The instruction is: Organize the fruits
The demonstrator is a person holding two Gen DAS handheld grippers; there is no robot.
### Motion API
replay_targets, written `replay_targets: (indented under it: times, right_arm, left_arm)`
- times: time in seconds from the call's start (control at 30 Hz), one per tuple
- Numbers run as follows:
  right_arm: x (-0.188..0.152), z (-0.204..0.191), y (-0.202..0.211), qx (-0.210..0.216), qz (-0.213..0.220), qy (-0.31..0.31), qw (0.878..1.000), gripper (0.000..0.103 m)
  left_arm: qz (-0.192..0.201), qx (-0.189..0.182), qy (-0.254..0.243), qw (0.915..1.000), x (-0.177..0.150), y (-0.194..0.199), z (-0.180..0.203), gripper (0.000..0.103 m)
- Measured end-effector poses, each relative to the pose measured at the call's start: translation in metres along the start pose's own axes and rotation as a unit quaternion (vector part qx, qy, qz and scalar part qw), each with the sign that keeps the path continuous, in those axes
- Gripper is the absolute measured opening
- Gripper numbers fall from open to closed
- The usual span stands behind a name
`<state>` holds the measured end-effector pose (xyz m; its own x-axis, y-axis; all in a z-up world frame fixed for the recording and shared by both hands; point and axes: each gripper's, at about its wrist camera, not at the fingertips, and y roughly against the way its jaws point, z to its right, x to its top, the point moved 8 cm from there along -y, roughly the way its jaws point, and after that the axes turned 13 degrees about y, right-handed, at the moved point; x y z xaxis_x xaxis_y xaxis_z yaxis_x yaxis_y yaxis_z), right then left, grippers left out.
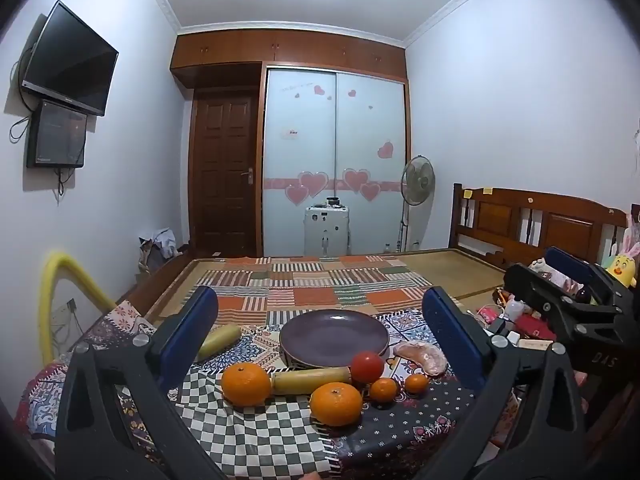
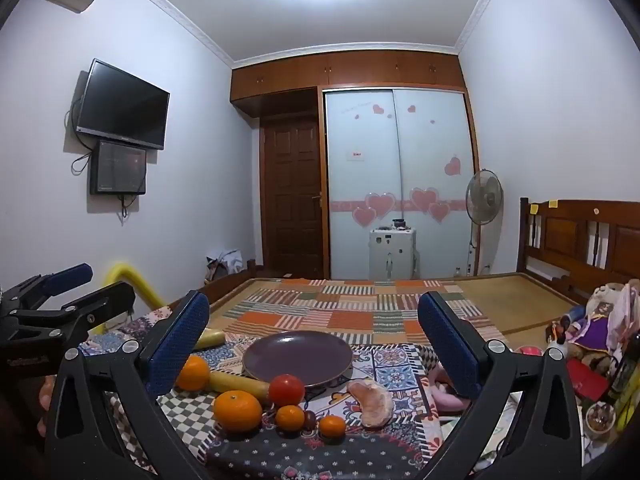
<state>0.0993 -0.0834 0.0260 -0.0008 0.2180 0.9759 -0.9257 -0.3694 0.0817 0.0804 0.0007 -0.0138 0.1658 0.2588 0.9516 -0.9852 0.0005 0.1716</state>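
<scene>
Hand-held grippers agape before plate.

Far yellow fruit half behind left claw's blue finger.

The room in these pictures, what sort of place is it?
Most likely a home bedroom: a wooden bed with a patchwork cover, a sliding-door wardrobe with heart stickers, and a wall-mounted TV. The fruit sits on a cloth-covered table by the bed.
</scene>
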Motion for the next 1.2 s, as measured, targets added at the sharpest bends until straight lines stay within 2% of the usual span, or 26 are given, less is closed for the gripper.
replay_targets:
  times: [0.27, 0.3, 1.2]
  right_arm:
    - [0.001, 0.002, 0.0, -0.008, 0.004, -0.001, 1.0, 0.103]
    - [0.001, 0.003, 0.0, -0.008, 0.005, -0.001, 1.0, 0.103]
    - [0.009, -0.002, 0.002, -0.004, 0.012, 0.001, 1.0, 0.103]
  left_arm:
    - [-0.01, -0.007, -0.005, 0.9999, 0.001, -0.009, 0.002, 0.103]
    - [0.007, -0.004, -0.001, 1.0, 0.003, -0.001, -0.001, 0.103]
    - [0.014, -0.016, 0.003, 0.9998, 0.005, 0.007, 0.005, 0.103]
